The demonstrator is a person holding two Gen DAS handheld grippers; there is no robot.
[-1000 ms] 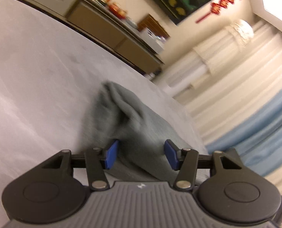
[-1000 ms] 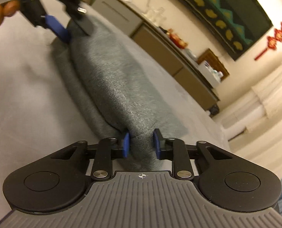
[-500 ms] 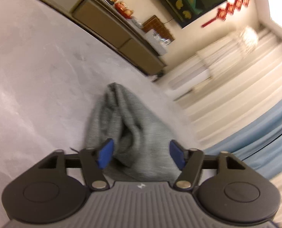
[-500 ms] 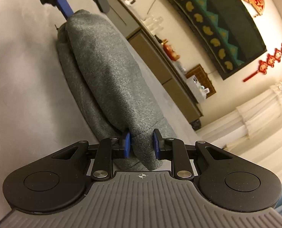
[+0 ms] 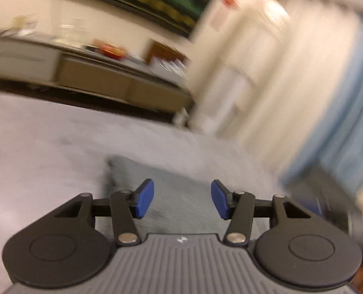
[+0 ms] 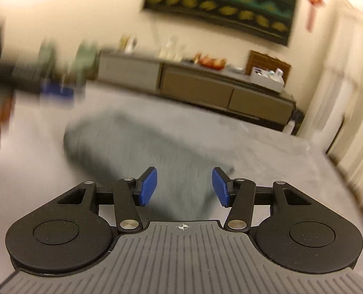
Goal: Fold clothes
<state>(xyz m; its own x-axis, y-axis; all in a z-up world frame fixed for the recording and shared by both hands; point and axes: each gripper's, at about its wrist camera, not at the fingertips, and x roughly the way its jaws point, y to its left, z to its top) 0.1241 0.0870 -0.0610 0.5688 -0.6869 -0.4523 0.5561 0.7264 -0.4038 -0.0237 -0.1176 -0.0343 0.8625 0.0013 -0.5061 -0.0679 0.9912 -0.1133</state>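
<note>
One garment: I see a single grey-green knit piece lying on the pale grey surface; whether that surface is a bed or a covered table I cannot tell, so I just call it the surface.
Shape of the garment: it looks gathered into a compact, elongated bundle with a rounded far end, lying flat with nothing holding it. Motion blur hides its edges and any creases.
Right claw: my right claw stands with its blue pads wide apart, above the near end of the bundle, gripping nothing.
Left claw: my left claw is also spread wide and empty, with the same garment showing between and beyond its pads. In the right view it appears only as a dark, blurred streak off the far left end of the bundle.
Step in hand: I judge both claws are clear of the cloth, at a release point. The scene fits a pause between two folds just as well as a bundle already folded and set down.
Next move: I wait for a sharp view and check the bundle's outline. Only a loose flap or uneven edge would call for another pinch.
Surroundings: a long low sideboard and pale curtains stand well apart from the work.
</note>
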